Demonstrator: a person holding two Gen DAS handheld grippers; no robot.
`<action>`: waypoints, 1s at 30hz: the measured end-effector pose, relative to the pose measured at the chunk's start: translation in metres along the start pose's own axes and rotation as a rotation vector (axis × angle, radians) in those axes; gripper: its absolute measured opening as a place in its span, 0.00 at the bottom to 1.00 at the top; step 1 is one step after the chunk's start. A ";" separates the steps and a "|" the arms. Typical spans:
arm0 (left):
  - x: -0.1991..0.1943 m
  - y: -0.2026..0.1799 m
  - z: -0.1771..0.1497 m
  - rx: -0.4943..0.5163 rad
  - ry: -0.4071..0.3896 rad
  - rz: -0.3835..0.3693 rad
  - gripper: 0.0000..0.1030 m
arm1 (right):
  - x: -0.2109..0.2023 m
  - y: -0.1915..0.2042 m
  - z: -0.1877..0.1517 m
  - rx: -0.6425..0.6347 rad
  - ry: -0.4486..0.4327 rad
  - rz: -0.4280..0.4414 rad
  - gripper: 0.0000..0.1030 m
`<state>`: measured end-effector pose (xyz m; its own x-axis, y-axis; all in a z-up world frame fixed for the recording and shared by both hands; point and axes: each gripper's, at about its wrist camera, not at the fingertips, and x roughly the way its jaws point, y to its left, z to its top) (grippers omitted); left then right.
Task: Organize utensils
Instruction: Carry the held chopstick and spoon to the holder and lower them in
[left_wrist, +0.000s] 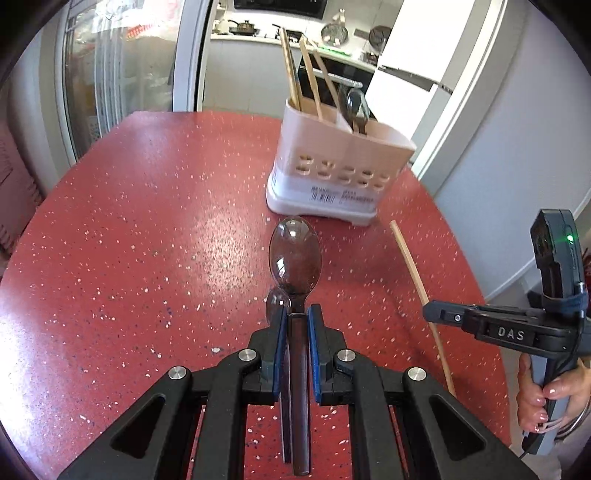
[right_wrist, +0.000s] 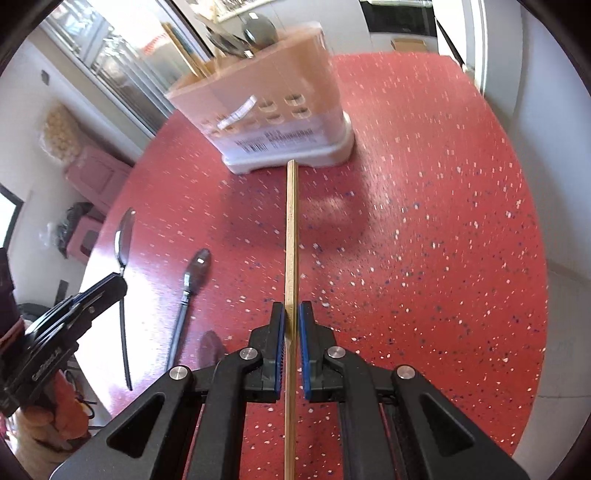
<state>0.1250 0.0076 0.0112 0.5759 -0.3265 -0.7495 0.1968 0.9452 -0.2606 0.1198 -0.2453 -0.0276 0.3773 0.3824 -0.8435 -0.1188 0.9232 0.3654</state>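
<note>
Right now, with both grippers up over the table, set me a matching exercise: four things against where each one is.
Things:
1. held spoon
2. single chopstick
3. utensil holder
4. second spoon

Places:
A. lying flat on the red table
B. clamped in the right gripper
C. standing upright on the table
D. clamped in the left gripper

Pairs: 1-D, 2-B, 3-C, 4-A
</note>
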 end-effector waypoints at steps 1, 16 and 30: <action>0.000 -0.003 0.002 0.000 -0.009 0.001 0.39 | -0.005 0.001 -0.001 -0.006 -0.014 0.006 0.08; -0.028 -0.030 0.038 0.046 -0.143 -0.015 0.39 | -0.063 0.020 0.028 -0.042 -0.189 0.081 0.08; -0.025 -0.027 0.117 0.014 -0.279 -0.033 0.39 | -0.094 0.029 0.105 -0.058 -0.371 0.125 0.08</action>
<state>0.1988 -0.0094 0.1082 0.7646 -0.3456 -0.5441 0.2287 0.9346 -0.2723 0.1773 -0.2590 0.1038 0.6617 0.4620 -0.5905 -0.2324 0.8752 0.4242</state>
